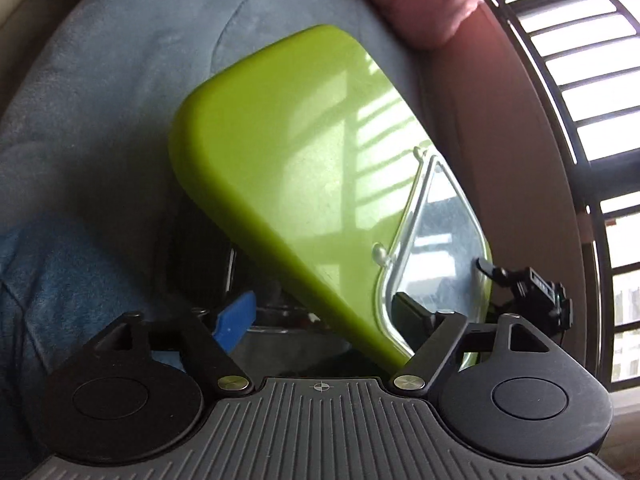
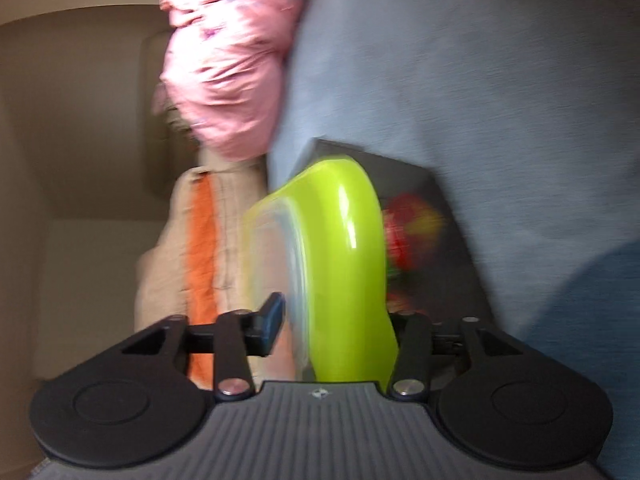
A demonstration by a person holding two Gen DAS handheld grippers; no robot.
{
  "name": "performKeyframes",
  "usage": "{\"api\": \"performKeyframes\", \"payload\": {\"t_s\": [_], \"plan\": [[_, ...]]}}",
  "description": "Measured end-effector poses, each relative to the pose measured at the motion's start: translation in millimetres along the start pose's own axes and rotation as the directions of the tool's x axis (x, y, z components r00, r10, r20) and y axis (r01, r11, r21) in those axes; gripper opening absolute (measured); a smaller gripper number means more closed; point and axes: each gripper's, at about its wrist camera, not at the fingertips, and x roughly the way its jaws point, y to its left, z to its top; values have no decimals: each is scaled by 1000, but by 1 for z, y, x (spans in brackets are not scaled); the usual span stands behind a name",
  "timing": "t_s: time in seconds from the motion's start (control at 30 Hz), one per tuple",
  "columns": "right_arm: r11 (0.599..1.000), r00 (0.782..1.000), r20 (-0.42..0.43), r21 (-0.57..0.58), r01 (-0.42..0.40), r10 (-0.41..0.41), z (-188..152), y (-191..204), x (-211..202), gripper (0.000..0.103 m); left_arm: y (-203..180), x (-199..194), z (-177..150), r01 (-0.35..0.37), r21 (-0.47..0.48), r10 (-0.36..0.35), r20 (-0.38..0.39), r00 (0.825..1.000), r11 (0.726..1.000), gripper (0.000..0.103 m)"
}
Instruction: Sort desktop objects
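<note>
1. Grey-blue blanket [image 1: 120,80] fills the background.
2. Green case [image 1: 280,152] with a clear window [image 1: 436,248] lies tilted against the blanket, between both grippers' fingers.
3. Left gripper [image 1: 324,312]: jaws wide, pads clear of the case.
4. Right gripper [image 2: 336,316]: partly open; grip cannot be told through blur.

- A grey-blue blanket [image 1: 132,60] covers the bed; the bed's own edges and corners are hidden.
- A darker blue cloth [image 1: 60,280] lies on the blanket toward one side.
- Pink fabric [image 2: 228,72] lies bunched at the blanket's edge.
- A dark flat thing [image 2: 432,216] with red and yellow colours rests on the blanket; too blurred to tell more.
</note>
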Motion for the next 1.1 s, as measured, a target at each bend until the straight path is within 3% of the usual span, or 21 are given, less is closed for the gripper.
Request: {"api": "performKeyframes", "payload": {"t_s": [0.07,0.17,0.2,0.23,0.27,0.3,0.33,0.37,0.4,0.43,0.53,0.57,0.63,0.67,0.7,0.8,0.83,0.97,1.1], "plan": [[1000,1000,12,15,2,-2,-1,-3,0,50,-12,-21,6,25,36,-27,43,999,999,93],[999,998,33,-1,45,-45,0,3,4,56,-29,-54,18,60,74,-69,139,988,995,98],[997,997,42,-17,73,-72,1,6,6,57,-35,-63,23,25,85,-40,182,982,996,99],[994,994,52,-41,101,-99,1,10,7,57,-43,-70,28,-63,107,36,231,972,992,99],[991,992,62,-58,117,-114,0,12,8,58,-53,-71,32,-220,135,174,290,941,966,99],[989,990,70,-69,127,-122,-1,14,10,59,-64,-66,37,-386,165,313,349,883,907,99],[989,989,79,-72,132,-126,-2,16,9,59,-73,-56,42,-537,195,431,406,806,821,99],[988,988,90,-72,133,-127,-3,16,7,59,-81,-44,47,-639,229,502,450,738,734,99],[988,986,105,-75,137,-129,-5,17,3,59,-87,-28,53,-682,280,523,471,711,676,100],[987,984,120,-84,139,-128,-8,18,0,59,-92,-12,58,-687,339,517,470,715,643,100],[981,982,149,-133,140,-120,-20,26,-8,55,-100,41,71,-609,512,472,384,793,607,100],[975,981,154,-165,147,-121,-25,31,-10,54,-99,57,74,-586,551,471,353,809,594,100],[957,979,153,-237,170,-136,-31,44,-10,57,-94,83,76,-574,587,487,320,813,571,101],[951,980,140,-255,173,-141,-32,49,-8,64,-92,88,79,-563,586,477,314,821,583,100],[953,981,130,-250,171,-142,-30,51,-5,69,-89,89,83,-541,572,457,299,838,617,100],[982,988,115,-141,124,-108,-17,42,2,74,-62,66,92,-436,461,379,216,900,772,100],[991,990,118,-101,93,-81,-13,37,2,75,-51,56,90,-418,424,360,214,908,803,100],[1000,989,151,11,2,-3,-8,24,-3,86,-43,42,87,-405,386,344,218,913,829,100],[999,993,114,-24,36,-33,-15,25,-4,84,-43,35,88,-405,373,342,226,912,835,100]]}}
